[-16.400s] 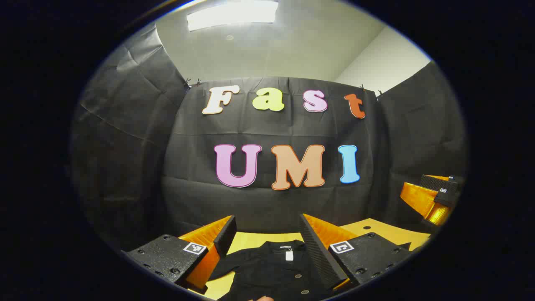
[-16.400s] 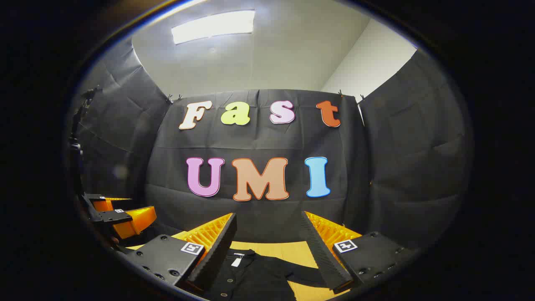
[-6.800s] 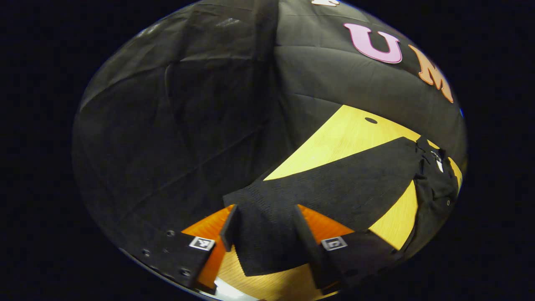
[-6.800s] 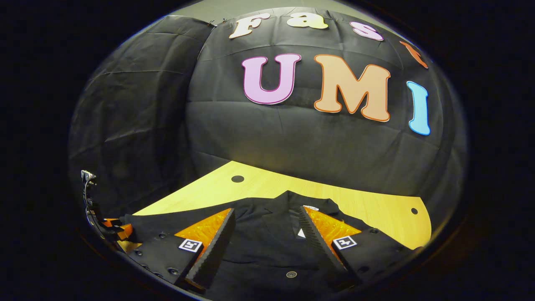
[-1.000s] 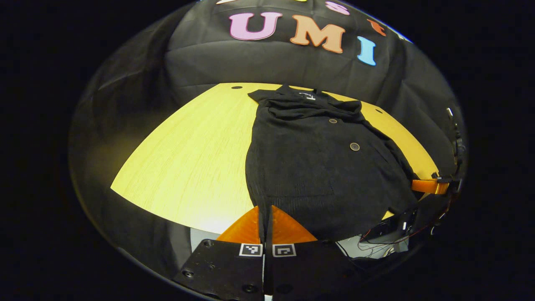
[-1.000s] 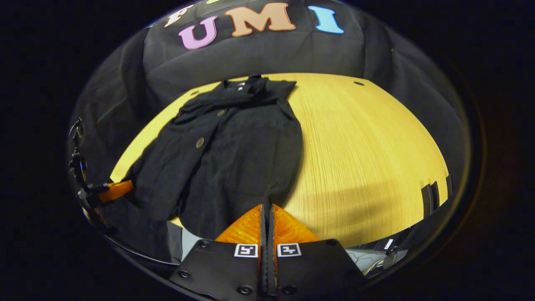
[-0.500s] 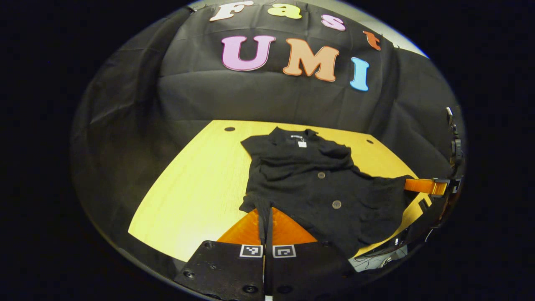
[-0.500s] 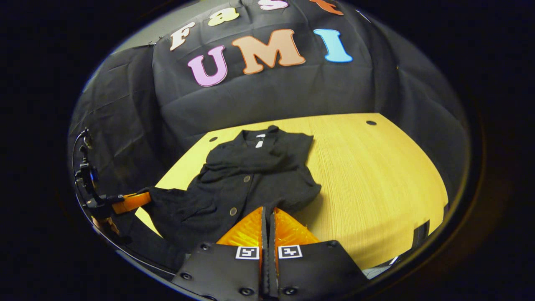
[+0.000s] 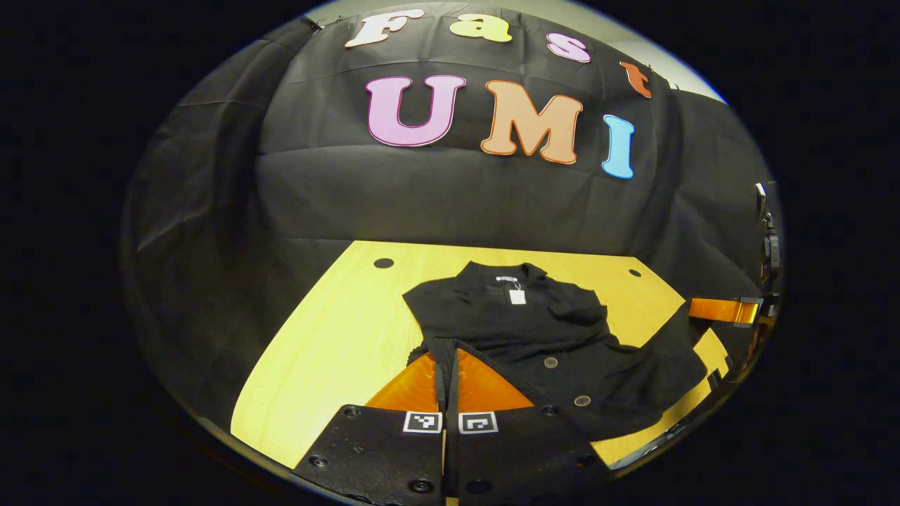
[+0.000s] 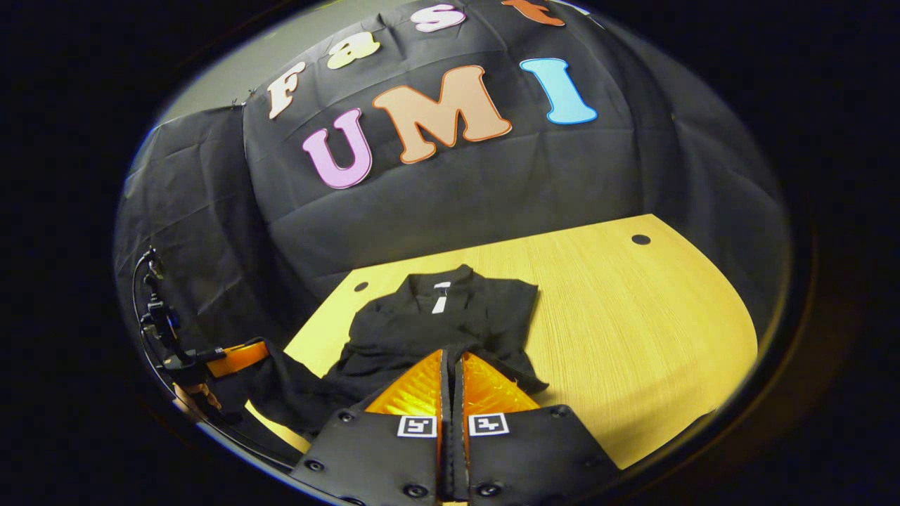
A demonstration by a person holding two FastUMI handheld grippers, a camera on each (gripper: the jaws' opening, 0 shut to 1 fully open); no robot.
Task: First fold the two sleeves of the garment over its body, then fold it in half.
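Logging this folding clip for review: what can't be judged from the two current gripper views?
- Left gripper view: its own fingers cover the hem of the black garment, so the held layers can't be counted.
- Right gripper view: the same, fingers hide the pinched hem.
- Both views: black on black cloth hides how the sleeves lie.
- White tag: too small to read.

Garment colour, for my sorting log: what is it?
Black garment, clearest in the left gripper view.

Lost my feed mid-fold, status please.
Left gripper and right gripper each shut on garment hem, lifted toward collar. Sleeves folded in. Table ahead unobstructed.
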